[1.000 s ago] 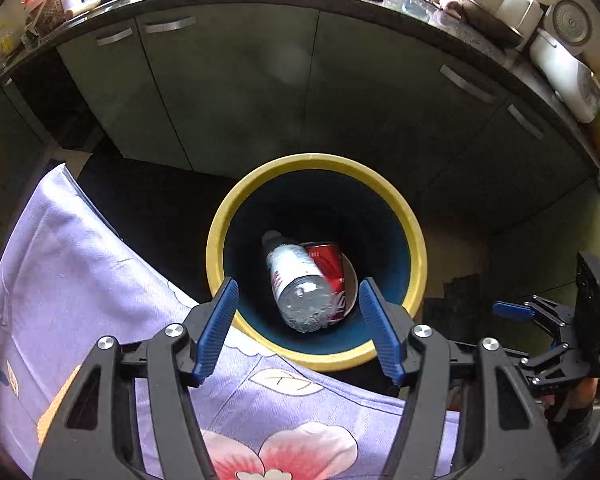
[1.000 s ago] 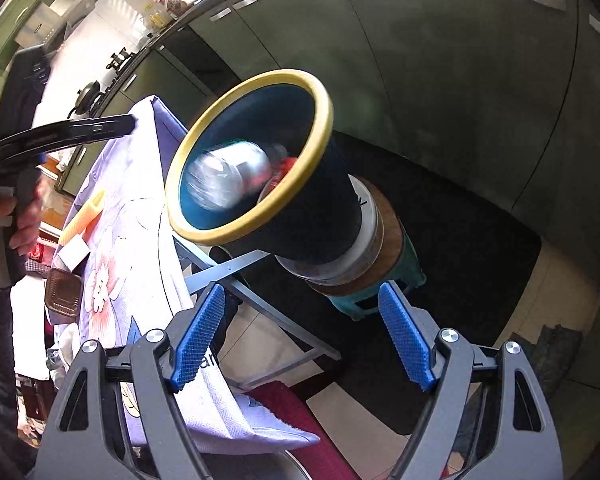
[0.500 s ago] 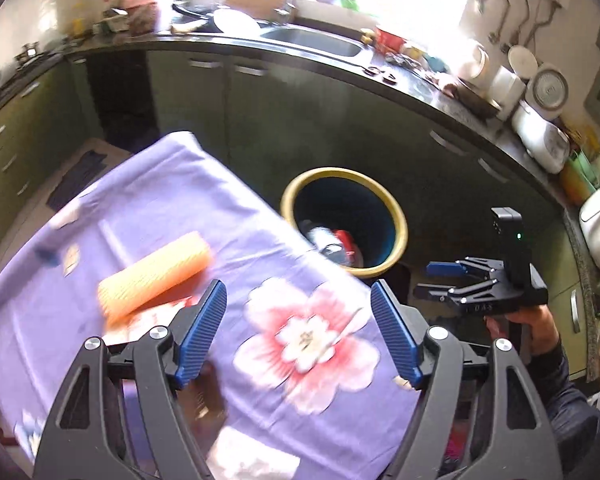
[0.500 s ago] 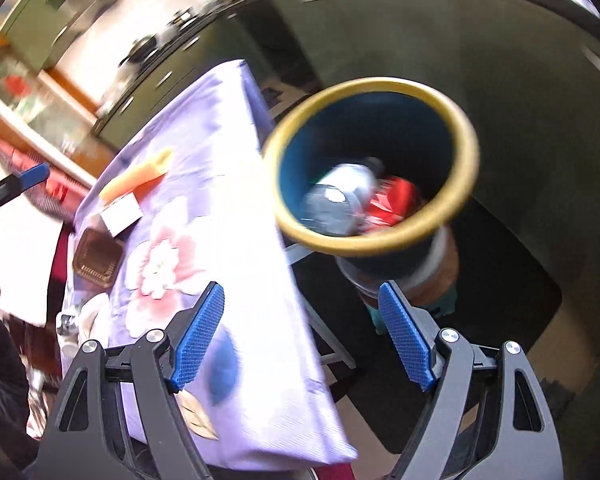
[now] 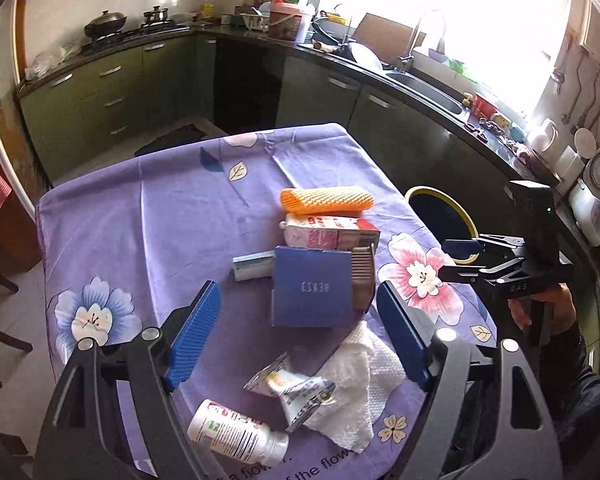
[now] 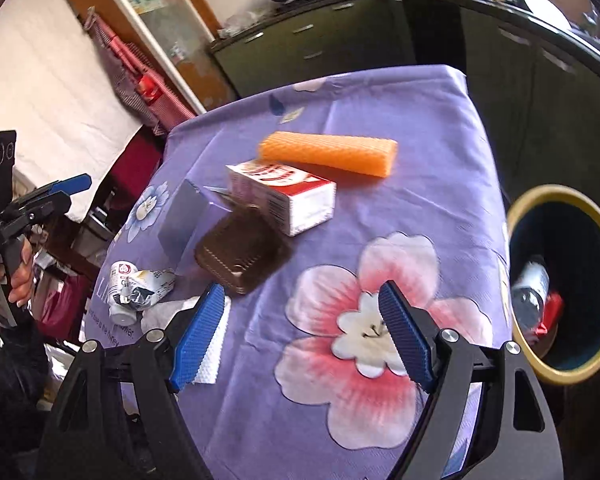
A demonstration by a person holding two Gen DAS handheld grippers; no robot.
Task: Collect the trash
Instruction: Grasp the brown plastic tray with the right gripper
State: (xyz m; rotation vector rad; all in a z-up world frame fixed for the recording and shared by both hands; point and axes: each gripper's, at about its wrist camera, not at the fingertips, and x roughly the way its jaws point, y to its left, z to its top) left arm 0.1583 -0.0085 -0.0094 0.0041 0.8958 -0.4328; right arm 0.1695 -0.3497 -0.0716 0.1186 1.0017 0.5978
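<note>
Trash lies on the purple flowered tablecloth (image 5: 172, 216): an orange foam net (image 5: 326, 201), a red and white carton (image 5: 332, 234), a blue box (image 5: 310, 294), a brown plastic tray (image 6: 240, 254), a crumpled white tissue (image 5: 360, 380), a crushed foil pouch (image 5: 296, 390) and a white bottle (image 5: 236, 434). My left gripper (image 5: 296, 336) is open and empty above the blue box. My right gripper (image 6: 302, 334) is open and empty over the pink flower. The yellow-rimmed bin (image 6: 562, 286) at the table's right holds a clear bottle (image 6: 530, 292) and a red can.
Dark green cabinets and a black counter (image 5: 380, 72) with a sink run behind and right of the table. A red chair (image 6: 140, 160) stands at the table's far left side. The table edge drops off beside the bin (image 5: 440, 208).
Both grippers have swung away from the bin and back over the table. The left view went from looking down into the bin to looking over the trash pile.
</note>
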